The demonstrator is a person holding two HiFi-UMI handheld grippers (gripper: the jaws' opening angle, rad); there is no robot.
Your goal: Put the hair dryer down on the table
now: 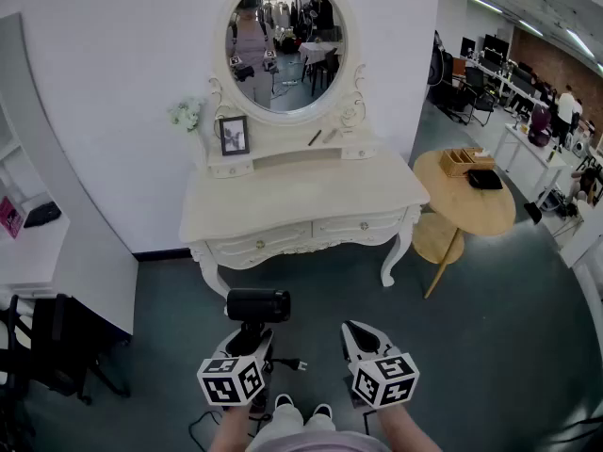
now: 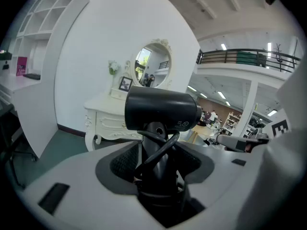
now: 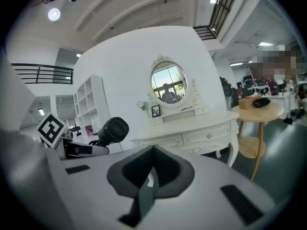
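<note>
A black hair dryer (image 1: 257, 306) stands upright in my left gripper (image 1: 247, 339), whose jaws are shut on its handle with the cord wrapped round it; its plug (image 1: 298, 364) dangles below. In the left gripper view the hair dryer (image 2: 162, 110) fills the middle, the barrel lying crosswise above the jaws. The white dressing table (image 1: 301, 201) with its oval mirror (image 1: 285, 43) stands ahead against the wall, some way off. My right gripper (image 1: 359, 337) hovers beside the left one, shut and empty. From the right gripper view the hair dryer (image 3: 113, 131) shows at the left.
A round wooden side table (image 1: 466, 194) with a box and a black item stands right of the dressing table. A small picture frame (image 1: 234, 136) and flowers (image 1: 186, 114) sit on its upper shelf. A white shelf unit (image 1: 42, 243) and a black chair (image 1: 57, 351) are at the left.
</note>
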